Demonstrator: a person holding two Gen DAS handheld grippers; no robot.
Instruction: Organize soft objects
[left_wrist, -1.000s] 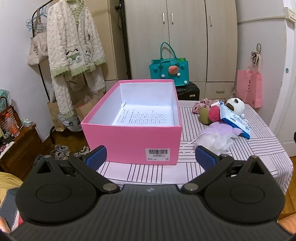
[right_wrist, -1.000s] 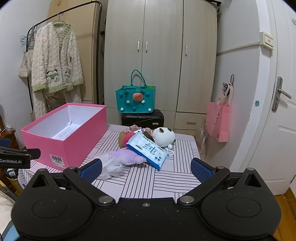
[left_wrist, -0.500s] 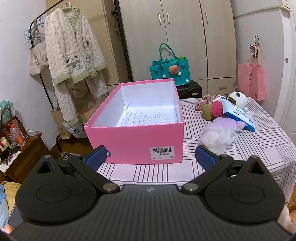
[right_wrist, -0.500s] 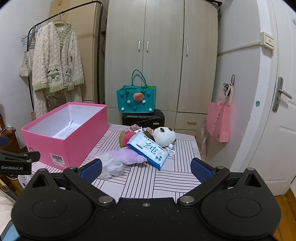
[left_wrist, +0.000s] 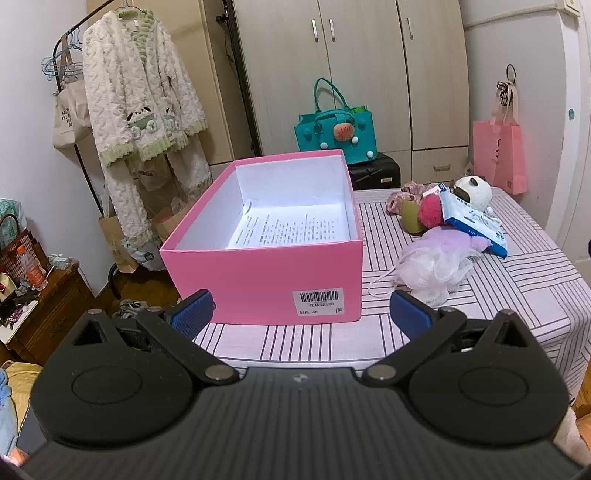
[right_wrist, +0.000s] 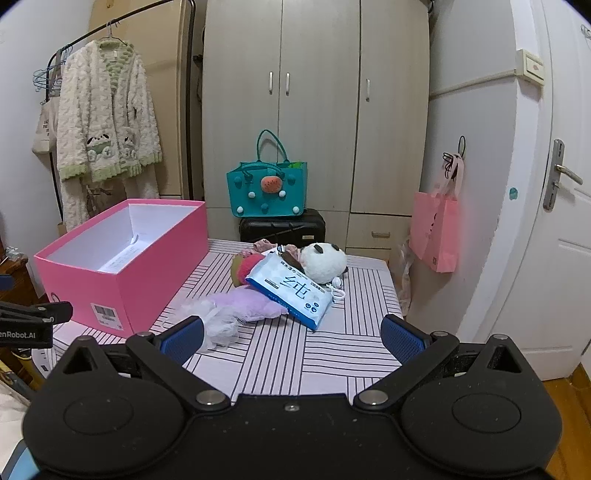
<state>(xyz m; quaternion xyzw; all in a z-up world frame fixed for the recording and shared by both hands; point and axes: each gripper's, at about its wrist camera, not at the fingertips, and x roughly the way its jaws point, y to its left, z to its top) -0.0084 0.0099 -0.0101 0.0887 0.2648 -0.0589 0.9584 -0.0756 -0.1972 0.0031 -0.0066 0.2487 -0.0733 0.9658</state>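
Soft pile ahead of the right gripper, box to its left

The mesh puff (right_wrist: 221, 314) lies nearest, just beyond the right gripper (right_wrist: 291, 339), the wipes pack (right_wrist: 291, 291) slanting away toward the panda (right_wrist: 325, 262) behind. The empty pink box (left_wrist: 266, 236) sits straight ahead of the left gripper (left_wrist: 303, 314). Both grippers hang wide and empty over the near desk (right_wrist: 325, 350) edge; bare desk lies between the pile and the right edge.

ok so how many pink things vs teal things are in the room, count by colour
pink: 3 (box, hanging bag, fuzzy ball)
teal: 1 (tote bag)
total: 4
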